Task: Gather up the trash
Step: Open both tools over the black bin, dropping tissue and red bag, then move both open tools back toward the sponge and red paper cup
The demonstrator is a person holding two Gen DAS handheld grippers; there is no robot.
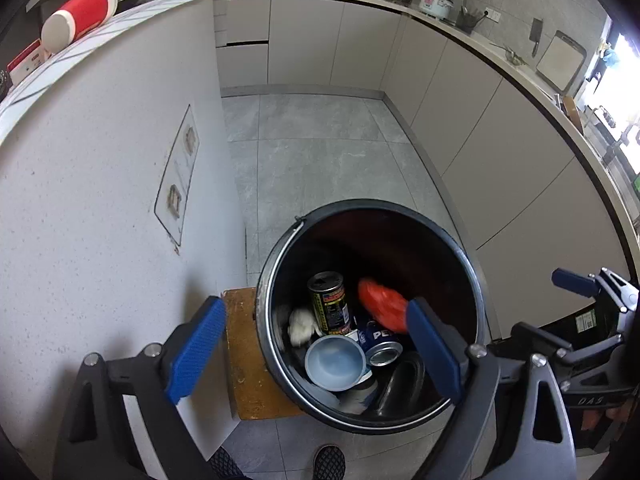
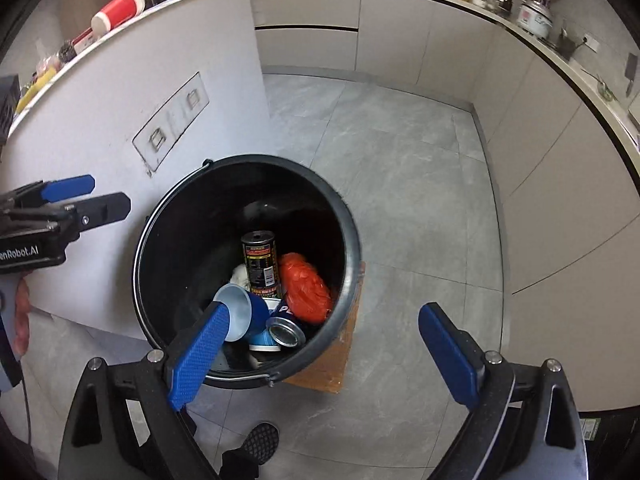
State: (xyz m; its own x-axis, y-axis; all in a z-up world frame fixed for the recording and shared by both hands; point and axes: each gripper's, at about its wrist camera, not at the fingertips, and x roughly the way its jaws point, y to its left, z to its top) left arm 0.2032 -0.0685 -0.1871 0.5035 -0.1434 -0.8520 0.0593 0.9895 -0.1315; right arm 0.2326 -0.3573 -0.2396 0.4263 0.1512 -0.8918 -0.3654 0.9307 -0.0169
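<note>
A black bucket (image 1: 280, 264) (image 2: 168, 216) stands on a wooden board on the floor. Inside lie a dark drink can (image 1: 329, 302) (image 2: 261, 262), a blue Pepsi can (image 1: 380, 342) (image 2: 285, 326), a blue cup (image 1: 335, 362) (image 2: 240, 312), an orange crumpled bag (image 1: 380, 304) (image 2: 305, 286) and white paper (image 1: 300, 324). My left gripper (image 1: 316, 352) is open and empty, right above the bucket. My right gripper (image 2: 324, 356) is open and empty, over the bucket's near right rim. The right gripper also shows in the left wrist view (image 1: 580, 284), and the left gripper in the right wrist view (image 2: 80, 196).
A white island panel (image 1: 100, 200) (image 2: 100, 128) stands left of the bucket, with a red and white canister (image 1: 80, 14) (image 2: 118, 10) on top. Beige cabinets (image 1: 500, 152) (image 2: 560, 160) line the back and right. Grey tiled floor (image 1: 320, 148) (image 2: 400, 184) lies between. A shoe (image 1: 330, 462) (image 2: 260, 442) shows at the bottom.
</note>
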